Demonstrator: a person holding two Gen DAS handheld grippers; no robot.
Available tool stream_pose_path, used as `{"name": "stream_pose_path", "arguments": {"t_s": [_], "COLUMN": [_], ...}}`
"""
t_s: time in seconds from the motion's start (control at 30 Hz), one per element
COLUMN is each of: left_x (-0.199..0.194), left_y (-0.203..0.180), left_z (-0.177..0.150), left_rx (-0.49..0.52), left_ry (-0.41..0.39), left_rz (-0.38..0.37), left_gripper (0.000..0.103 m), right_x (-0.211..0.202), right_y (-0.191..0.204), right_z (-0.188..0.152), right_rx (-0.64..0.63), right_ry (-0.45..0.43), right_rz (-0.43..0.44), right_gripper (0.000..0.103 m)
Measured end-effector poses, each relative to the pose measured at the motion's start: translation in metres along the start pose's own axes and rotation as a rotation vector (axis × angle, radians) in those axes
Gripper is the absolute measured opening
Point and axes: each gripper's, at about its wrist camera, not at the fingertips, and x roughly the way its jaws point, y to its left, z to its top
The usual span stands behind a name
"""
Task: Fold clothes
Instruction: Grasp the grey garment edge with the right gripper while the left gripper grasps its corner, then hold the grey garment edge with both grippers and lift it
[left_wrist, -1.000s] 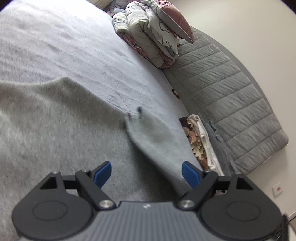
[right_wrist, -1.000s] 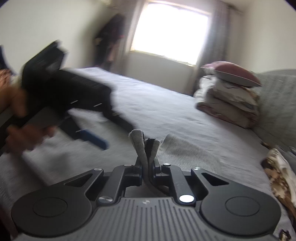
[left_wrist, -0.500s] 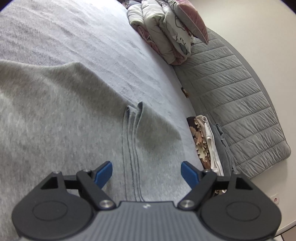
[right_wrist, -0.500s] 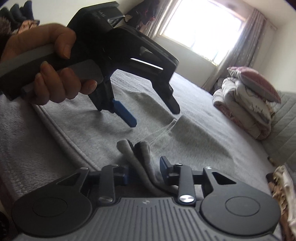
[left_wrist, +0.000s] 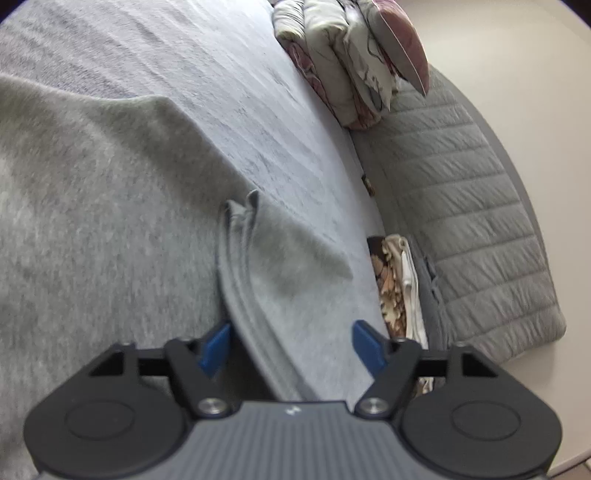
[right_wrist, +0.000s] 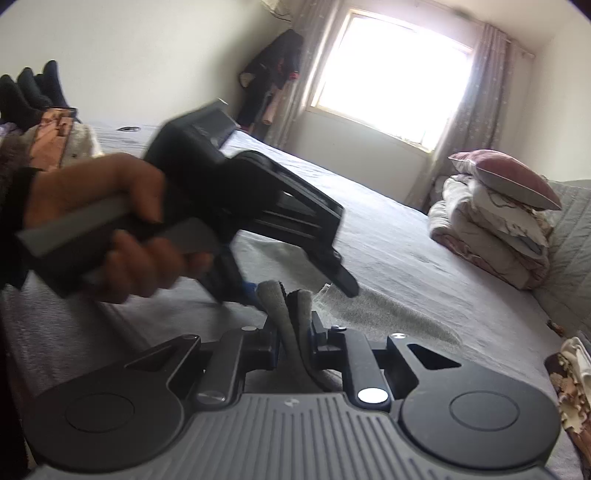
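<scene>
While the grey garment (left_wrist: 110, 221) lies spread across the bed (left_wrist: 184, 55), its broad body fills the left of the left wrist view, mostly flat, with one edge running diagonally over the bedcover. Moving right, a narrower ribbed part of it, perhaps a cuff or hem band (left_wrist: 240, 258), rises in a bunched ridge and trails down between the fingers of the left gripper (left_wrist: 290, 349). That claw stands wide apart, blue pads either side of the band, gripping nothing. Further right sit a stack of folded bedding (left_wrist: 351, 62), the quilted headboard (left_wrist: 461, 203) and a small pile of patterned cloth (left_wrist: 395, 277) at the bed's edge.

Over in the right wrist view, a hand (right_wrist: 110, 229) on the left holds the other tool, blurred, just above the cloth. Centre frame, the right gripper (right_wrist: 293, 328) is pinched together on a bunch of the grey fabric, which stands up between its fingers. Beyond lies the window (right_wrist: 391, 77).

My read: the folding is in progress, not finished. One piece is pinched and lifted, the garment is not a compact folded shape, and whether any fold is already laid I cannot tell.
</scene>
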Motion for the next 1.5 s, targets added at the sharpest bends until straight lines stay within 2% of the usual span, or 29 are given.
{"name": "stream_pose_path", "arguments": {"t_s": [0.03, 0.13, 0.17, 0.2, 0.23, 0.27, 0.43, 0.77, 1.0, 1.17, 1.3, 1.43, 1.5], "left_x": [0.001, 0.002, 0.001, 0.0, -0.001, -0.002, -0.012, -0.042, -0.046, -0.044, -0.041, -0.034, -0.032], "left_y": [0.002, 0.006, 0.007, 0.008, 0.009, 0.01, -0.002, -0.008, 0.009, 0.011, 0.022, 0.041, 0.042], "left_z": [0.0, 0.0, 0.001, 0.001, 0.002, 0.003, 0.01, 0.031, 0.037, 0.038, 0.05, 0.058, 0.056], "left_rx": [-0.012, -0.021, -0.02, -0.018, -0.015, -0.012, 0.09, 0.221, 0.194, 0.213, 0.178, 0.075, 0.081], "left_ry": [-0.012, -0.06, -0.08, -0.099, -0.113, -0.126, -0.183, -0.249, -0.238, -0.209, -0.212, -0.231, -0.261], "left_rz": [-0.002, 0.019, 0.026, 0.033, 0.037, 0.039, 0.057, 0.119, 0.184, 0.237, 0.218, 0.176, 0.175], "left_gripper": [0.063, 0.046, 0.035, 0.02, 0.013, 0.01, 0.009, 0.009, 0.009, 0.01, 0.012, 0.013, 0.009], "right_x": [-0.001, -0.005, -0.006, -0.006, -0.001, 0.001, 0.008, 0.032, 0.049, 0.055, 0.059, 0.06, 0.06], "right_y": [0.002, 0.008, 0.009, 0.01, 0.008, 0.009, 0.012, 0.015, 0.023, 0.028, 0.03, 0.035, 0.038], "right_z": [0.0, 0.002, 0.003, 0.005, 0.006, 0.006, 0.01, 0.019, 0.017, 0.011, 0.005, 0.005, 0.006], "right_rx": [0.005, 0.029, 0.042, 0.053, 0.059, 0.061, 0.084, 0.211, 0.25, 0.266, 0.288, 0.277, 0.269], "right_ry": [0.0, -0.003, -0.004, -0.004, -0.001, 0.0, -0.018, -0.032, 0.006, 0.039, 0.063, 0.062, 0.058], "right_rz": [0.014, 0.057, 0.068, 0.077, 0.08, 0.081, 0.092, 0.21, 0.253, 0.275, 0.295, 0.291, 0.284], "right_gripper": [0.017, 0.017, 0.017, 0.017, 0.017, 0.017, 0.017, 0.017, 0.017, 0.018, 0.018, 0.019, 0.019]}}
